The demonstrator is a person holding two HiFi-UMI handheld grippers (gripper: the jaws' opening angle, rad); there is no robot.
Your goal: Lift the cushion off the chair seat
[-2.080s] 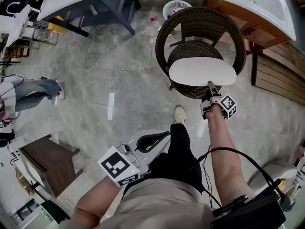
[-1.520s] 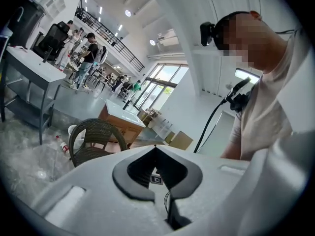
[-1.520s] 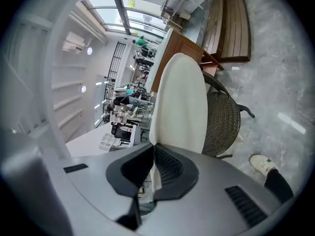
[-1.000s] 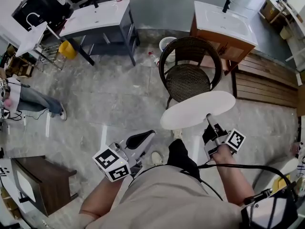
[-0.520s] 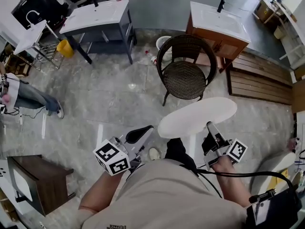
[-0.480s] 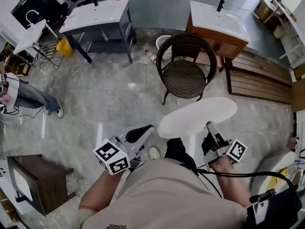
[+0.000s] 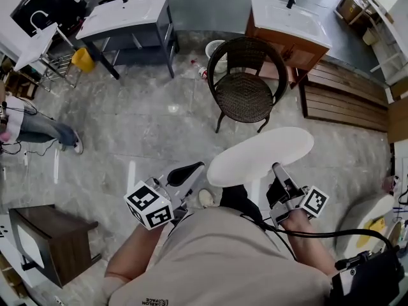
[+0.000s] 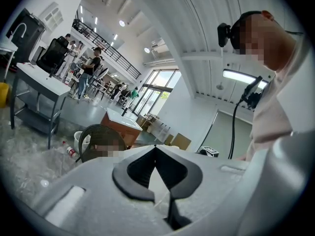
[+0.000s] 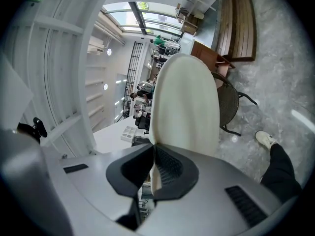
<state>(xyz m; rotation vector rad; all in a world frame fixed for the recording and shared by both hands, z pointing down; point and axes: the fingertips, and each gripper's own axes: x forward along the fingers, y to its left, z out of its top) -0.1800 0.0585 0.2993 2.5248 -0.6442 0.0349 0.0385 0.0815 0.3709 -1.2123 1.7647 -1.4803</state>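
The white oval cushion [image 7: 260, 156] hangs in the air in front of me, clear of the dark wicker chair [image 7: 245, 94], whose woven seat is bare. My right gripper [image 7: 275, 167] is shut on the cushion's near edge. In the right gripper view the cushion [image 9: 184, 107] rises edge-on from between that gripper's [image 9: 153, 149] black pads. My left gripper [image 7: 189, 173] is low at the left, shut and empty, apart from the cushion. In its own view the left gripper [image 8: 155, 147] has its tips touching, with the chair [image 8: 101, 134] beyond.
A grey washstand [image 7: 124, 14] and a wooden one [image 7: 290, 18] stand behind the chair, with a white basket [image 7: 213, 46] between them. Wooden decking [image 7: 347, 97] lies at the right. A dark side table [image 7: 54, 234] is at lower left, and a person [image 7: 38, 129] at far left.
The cushion has come up off the chair seat with the right gripper and moved toward me. The chair now lies farther off. The left gripper shifted slightly.
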